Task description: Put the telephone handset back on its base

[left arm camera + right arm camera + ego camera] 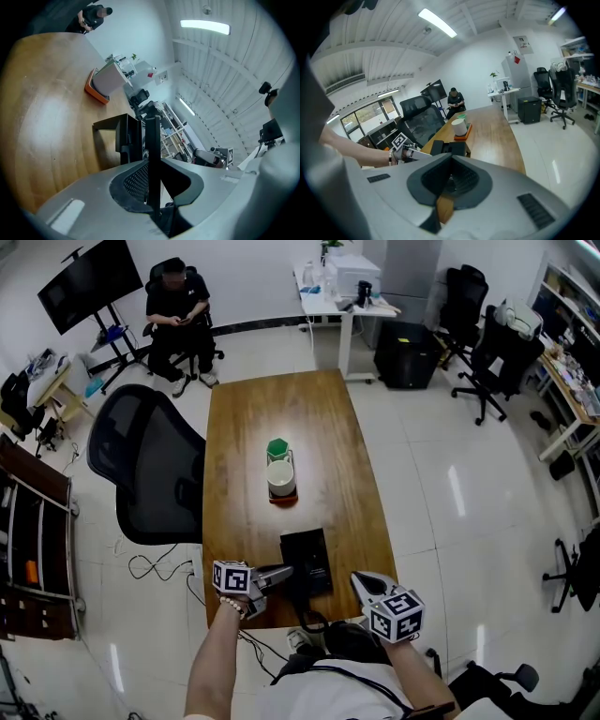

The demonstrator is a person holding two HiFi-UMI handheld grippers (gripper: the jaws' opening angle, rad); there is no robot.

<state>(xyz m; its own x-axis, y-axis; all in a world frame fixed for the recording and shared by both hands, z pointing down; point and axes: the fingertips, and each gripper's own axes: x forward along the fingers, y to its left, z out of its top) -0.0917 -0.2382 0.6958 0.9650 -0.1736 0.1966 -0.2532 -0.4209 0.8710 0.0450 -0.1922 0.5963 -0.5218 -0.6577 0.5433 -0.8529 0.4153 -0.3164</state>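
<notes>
While the head view gives only the left gripper [281, 574] laid against the left edge of the telephone base [307, 561], a thin black handset [151, 140] is seen clamped between its jaws in the left gripper view, just beside the base. Beyond the base a white cup [281, 478] is placed on the table [234, 427]. The right gripper [361, 579], right of the base, is shown closed and empty in its own view.

Long wooden table [244, 427], 2 things sitting right on it: orange tray [283, 500] mid-table, black telephone [307, 563] at the near end.
</notes>
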